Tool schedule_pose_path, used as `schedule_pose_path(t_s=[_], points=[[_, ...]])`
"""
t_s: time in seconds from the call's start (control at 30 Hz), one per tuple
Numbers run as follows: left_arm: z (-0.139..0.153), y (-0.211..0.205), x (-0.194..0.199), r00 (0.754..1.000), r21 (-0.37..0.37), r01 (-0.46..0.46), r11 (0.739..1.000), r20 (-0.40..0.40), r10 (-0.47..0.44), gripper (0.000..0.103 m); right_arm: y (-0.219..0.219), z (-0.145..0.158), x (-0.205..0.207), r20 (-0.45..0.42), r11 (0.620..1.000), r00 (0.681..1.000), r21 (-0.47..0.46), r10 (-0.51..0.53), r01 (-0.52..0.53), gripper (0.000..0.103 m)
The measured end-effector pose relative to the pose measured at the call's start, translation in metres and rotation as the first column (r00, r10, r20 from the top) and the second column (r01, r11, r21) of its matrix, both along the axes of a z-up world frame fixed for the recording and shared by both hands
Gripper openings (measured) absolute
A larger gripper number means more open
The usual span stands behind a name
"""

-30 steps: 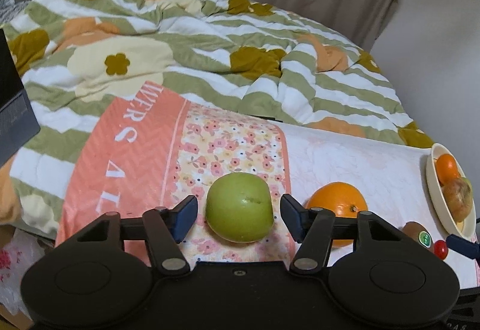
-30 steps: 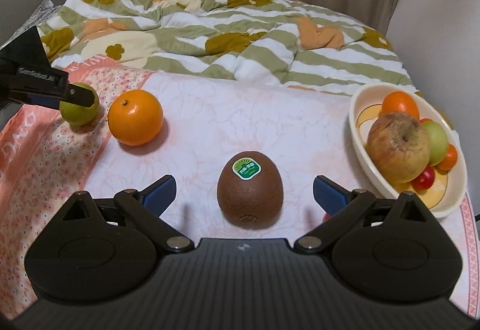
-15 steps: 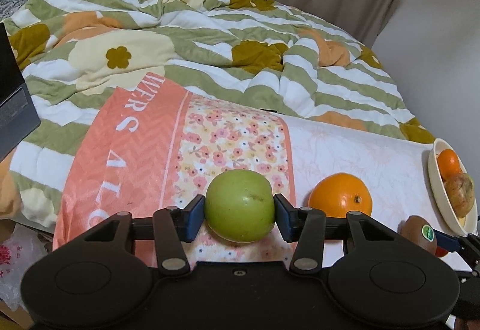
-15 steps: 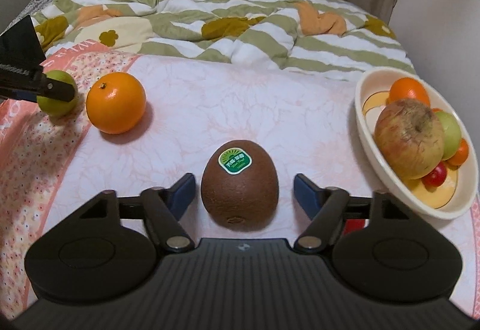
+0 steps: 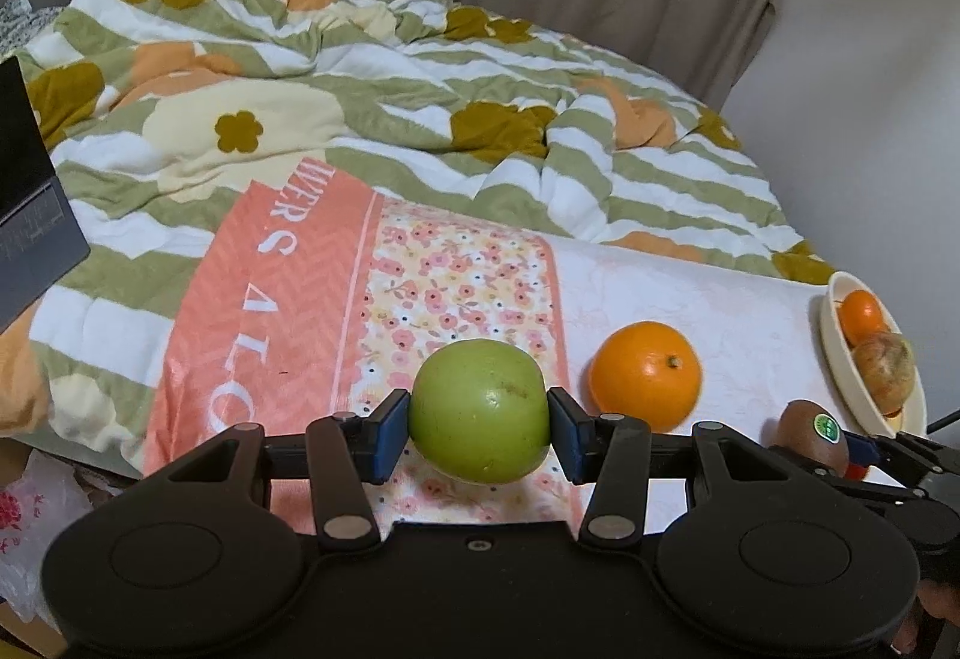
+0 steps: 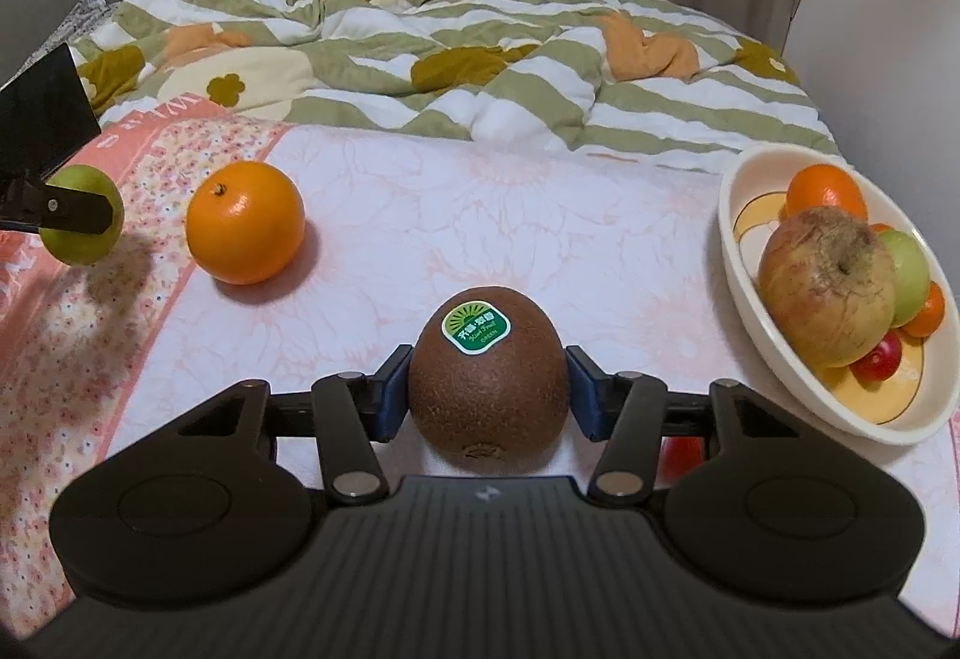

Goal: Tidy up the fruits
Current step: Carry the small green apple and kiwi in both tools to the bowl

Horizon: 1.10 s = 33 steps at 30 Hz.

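Left gripper pinches green apple; right gripper, jaws just closing, pinches kiwi, sticker reading "GREEN", frame center.

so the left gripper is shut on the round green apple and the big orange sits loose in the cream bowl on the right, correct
Not quite. The left gripper is shut on the round green apple, but the big orange sits loose on the pink floral cloth, well apart from the cream bowl. The right wrist view shows it; a smaller orange fruit is in the bowl.
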<state>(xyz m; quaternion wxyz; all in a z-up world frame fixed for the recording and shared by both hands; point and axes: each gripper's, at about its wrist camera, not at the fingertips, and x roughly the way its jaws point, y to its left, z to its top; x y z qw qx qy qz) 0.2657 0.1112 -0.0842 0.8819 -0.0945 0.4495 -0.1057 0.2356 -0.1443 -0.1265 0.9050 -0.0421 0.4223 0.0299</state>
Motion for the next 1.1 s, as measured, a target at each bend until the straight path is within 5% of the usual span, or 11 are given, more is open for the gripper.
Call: schedule_pose_path(t_s=[0.63, 1.1], points=[[0.062, -0.018, -0.064, 0.989, -0.03, 0.05, 0.998, 0.141, -0.045, 0.053, -0.013, 0.081, -0.06, 0.104, 0.999, 0.994, 0.037, -0.035, 0.031, 0.068], [0.101, -0.106, -0.108, 0.974, -0.028, -0.021, 0.999, 0.224, 0.027, 0.053, -0.118, 0.123, -0.095, 0.133, 0.995, 0.991, 0.099, -0.014, 0.001, 0.068]])
